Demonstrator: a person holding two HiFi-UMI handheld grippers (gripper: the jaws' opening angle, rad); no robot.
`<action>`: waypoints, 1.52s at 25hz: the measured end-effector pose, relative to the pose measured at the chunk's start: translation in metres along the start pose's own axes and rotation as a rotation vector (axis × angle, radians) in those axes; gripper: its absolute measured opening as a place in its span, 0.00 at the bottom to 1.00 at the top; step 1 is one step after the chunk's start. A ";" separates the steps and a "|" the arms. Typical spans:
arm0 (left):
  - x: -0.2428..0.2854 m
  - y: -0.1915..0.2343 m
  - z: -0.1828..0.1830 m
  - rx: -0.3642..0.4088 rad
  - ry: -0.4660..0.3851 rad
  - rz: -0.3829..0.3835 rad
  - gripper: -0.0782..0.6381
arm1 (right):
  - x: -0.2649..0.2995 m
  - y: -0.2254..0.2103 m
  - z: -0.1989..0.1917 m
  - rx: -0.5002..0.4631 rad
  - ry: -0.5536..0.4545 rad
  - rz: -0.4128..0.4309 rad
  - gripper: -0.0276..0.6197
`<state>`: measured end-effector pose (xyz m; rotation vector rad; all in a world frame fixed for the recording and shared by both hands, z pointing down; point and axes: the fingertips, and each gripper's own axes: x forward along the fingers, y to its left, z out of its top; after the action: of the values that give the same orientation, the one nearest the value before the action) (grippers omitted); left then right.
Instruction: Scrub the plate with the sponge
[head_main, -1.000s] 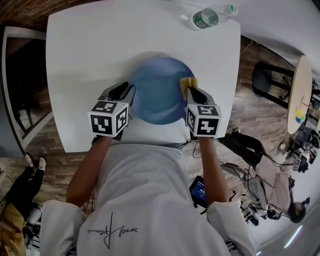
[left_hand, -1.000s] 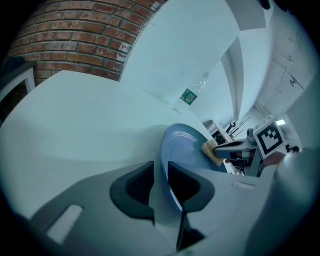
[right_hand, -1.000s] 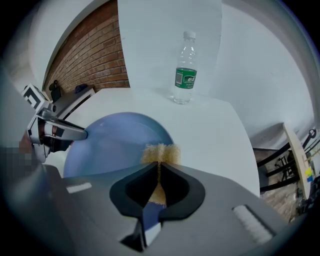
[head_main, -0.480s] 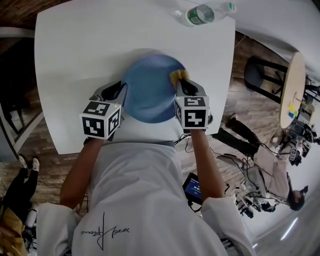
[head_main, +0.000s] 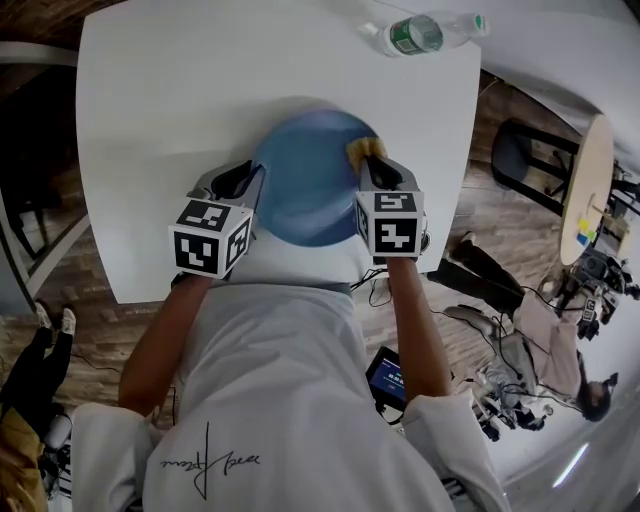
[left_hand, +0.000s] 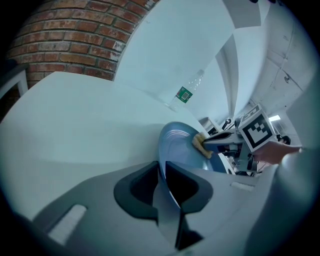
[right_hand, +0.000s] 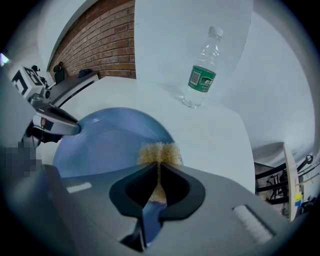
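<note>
A blue plate (head_main: 300, 190) lies on the white table (head_main: 160, 120) in front of the person. My left gripper (head_main: 246, 186) sits at its left edge; its jaws have just been closing and now pinch the plate's rim (left_hand: 161, 159) between them. My right gripper (head_main: 368, 166) is shut on a yellow sponge (head_main: 364, 149), which rests against the plate's far right rim. In the right gripper view the sponge (right_hand: 159, 151) bulges out past the jaws over the plate (right_hand: 107, 140). From the left gripper view the sponge (left_hand: 199, 143) shows across the plate.
A clear plastic bottle with a green label (head_main: 417, 33) lies near the table's far right corner; the right gripper view shows the bottle (right_hand: 202, 70) beyond the plate. The table's near edge runs just under both grippers. A dark stool (head_main: 530, 158) stands on the wooden floor at the right.
The left jaws have closed in on the plate's left rim. The right gripper has rolled a little with the sponge still at the right rim. Neither hand has shifted noticeably.
</note>
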<state>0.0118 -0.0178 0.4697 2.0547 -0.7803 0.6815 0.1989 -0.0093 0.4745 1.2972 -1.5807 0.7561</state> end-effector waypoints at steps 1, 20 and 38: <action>0.000 0.000 0.000 0.006 0.000 0.002 0.19 | 0.000 0.000 0.000 -0.004 0.000 -0.001 0.08; -0.001 -0.002 -0.003 0.013 0.007 -0.017 0.20 | 0.006 0.006 0.015 -0.044 -0.013 0.005 0.09; 0.001 -0.001 0.001 0.006 0.007 -0.021 0.20 | 0.011 0.008 0.026 -0.062 -0.017 0.005 0.09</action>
<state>0.0140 -0.0183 0.4695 2.0626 -0.7523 0.6796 0.1835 -0.0349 0.4753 1.2579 -1.6090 0.6951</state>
